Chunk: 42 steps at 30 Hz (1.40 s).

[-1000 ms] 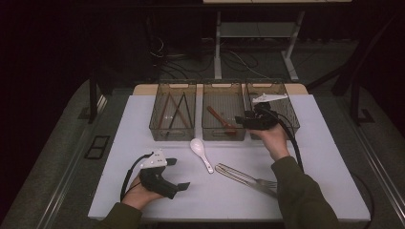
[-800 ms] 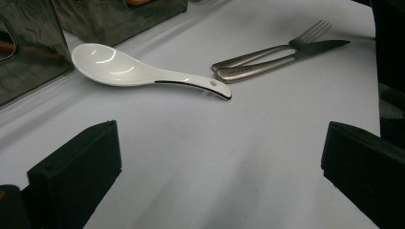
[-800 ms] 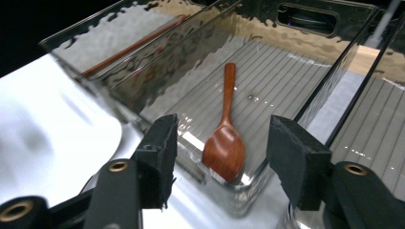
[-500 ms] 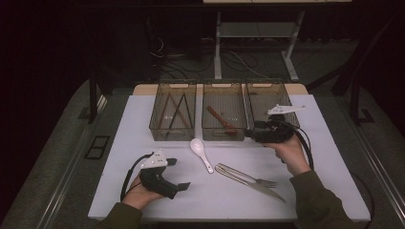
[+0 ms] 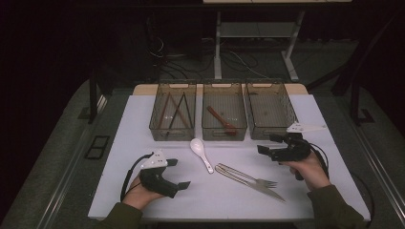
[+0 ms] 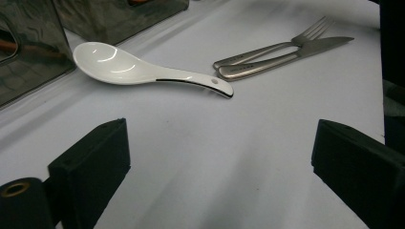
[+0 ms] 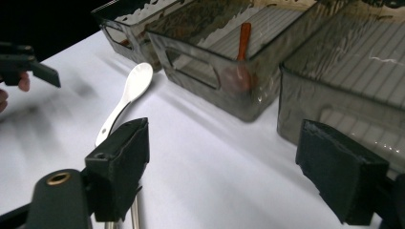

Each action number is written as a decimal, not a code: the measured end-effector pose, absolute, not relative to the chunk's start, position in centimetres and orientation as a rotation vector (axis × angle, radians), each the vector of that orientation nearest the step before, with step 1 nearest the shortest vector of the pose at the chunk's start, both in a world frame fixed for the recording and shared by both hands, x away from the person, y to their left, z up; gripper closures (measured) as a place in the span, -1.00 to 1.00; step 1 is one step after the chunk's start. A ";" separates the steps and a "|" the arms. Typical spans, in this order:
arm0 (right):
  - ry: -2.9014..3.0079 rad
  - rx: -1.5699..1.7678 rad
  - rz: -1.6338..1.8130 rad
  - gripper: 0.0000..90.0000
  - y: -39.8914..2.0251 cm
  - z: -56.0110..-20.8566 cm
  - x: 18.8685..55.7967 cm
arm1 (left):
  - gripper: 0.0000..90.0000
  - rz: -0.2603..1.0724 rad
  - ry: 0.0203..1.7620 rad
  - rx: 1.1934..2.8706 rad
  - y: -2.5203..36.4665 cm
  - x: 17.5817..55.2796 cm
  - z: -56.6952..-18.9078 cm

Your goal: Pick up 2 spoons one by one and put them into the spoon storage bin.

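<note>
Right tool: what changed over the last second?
The right tool pulled back from over the middle bin to the table in front of the right bin, near the fork and knife. Its jaws have just been opening, nothing between them. Left tool, white spoon and bin contents stayed put.

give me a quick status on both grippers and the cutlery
Left gripper open, empty. Right gripper empty, jaws just opening. Steel fork, steel knife and white ceramic spoon on white table, unobstructed.
</note>
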State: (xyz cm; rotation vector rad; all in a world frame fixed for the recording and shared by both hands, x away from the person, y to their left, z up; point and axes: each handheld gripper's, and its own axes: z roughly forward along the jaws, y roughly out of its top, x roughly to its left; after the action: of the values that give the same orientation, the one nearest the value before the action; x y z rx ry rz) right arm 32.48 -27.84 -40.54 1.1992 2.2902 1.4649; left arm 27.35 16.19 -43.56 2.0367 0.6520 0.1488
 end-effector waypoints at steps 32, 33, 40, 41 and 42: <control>2.311 1.095 1.349 -0.72 -29.8 -43.4 26.3 | 0.98 0.195 0.623 2.063 11.5 29.9 -42.7; 2.311 1.097 1.347 -0.72 -29.8 -43.4 26.3 | 0.98 0.193 0.620 2.071 11.0 30.1 -42.7; 2.309 1.103 1.350 -0.72 -29.9 -43.4 26.3 | 0.98 0.200 0.605 2.119 8.1 32.0 -43.4; 2.308 1.103 1.348 -0.72 -29.9 -43.4 26.4 | 0.98 0.202 0.604 2.131 7.7 32.2 -43.6; 2.309 1.103 1.346 -0.72 -29.9 -43.4 26.4 | 0.98 0.203 0.604 2.139 7.3 32.4 -43.8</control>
State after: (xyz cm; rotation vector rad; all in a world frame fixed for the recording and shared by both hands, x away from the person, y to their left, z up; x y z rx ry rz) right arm 26.37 -29.90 -43.42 1.1034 2.3086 1.3464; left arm 32.43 7.32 -43.79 2.1391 0.6042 0.2027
